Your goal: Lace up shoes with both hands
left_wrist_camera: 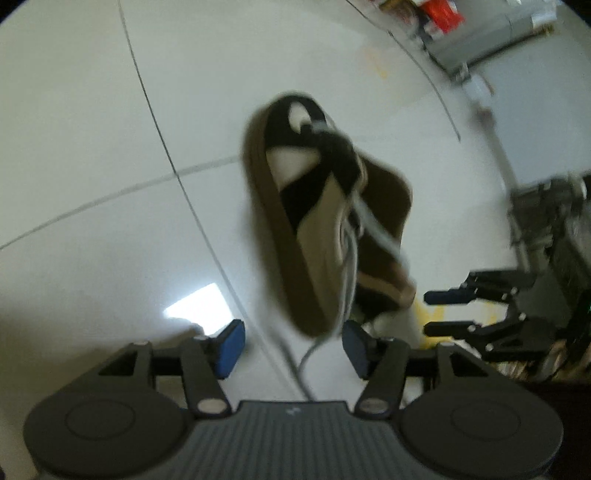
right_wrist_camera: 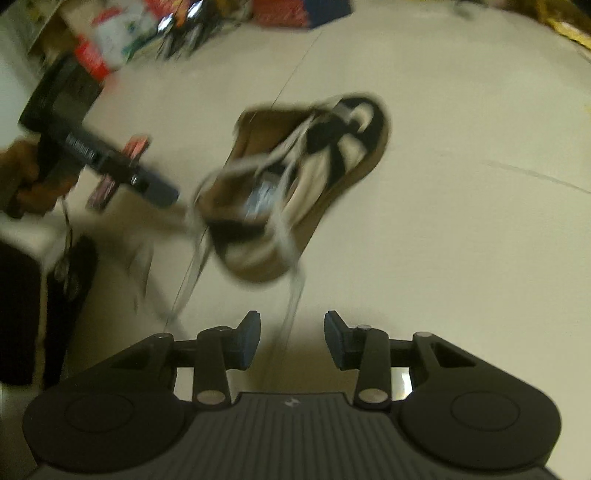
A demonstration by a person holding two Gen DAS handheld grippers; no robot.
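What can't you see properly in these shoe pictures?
- Shoe: motion-blurred in both wrist views, so eyelets and lacing pattern are unreadable.
- Laces: their ends run under the right gripper, hidden.
- Left gripper: a lace passes between its open fingers; contact unclear.
- Background clutter: blurred and cut off by the edge.

left gripper [left_wrist_camera: 293,347]: jaws apart | right gripper [right_wrist_camera: 292,339]: jaws apart

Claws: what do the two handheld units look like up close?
Both match. The left claw and right claw each have black linkage arms with silver pivot pins, blue pads on the fingertips, two round black discs flanking a ribbed grey centre plate with a small logo. No cables or sleeves clearly visible.
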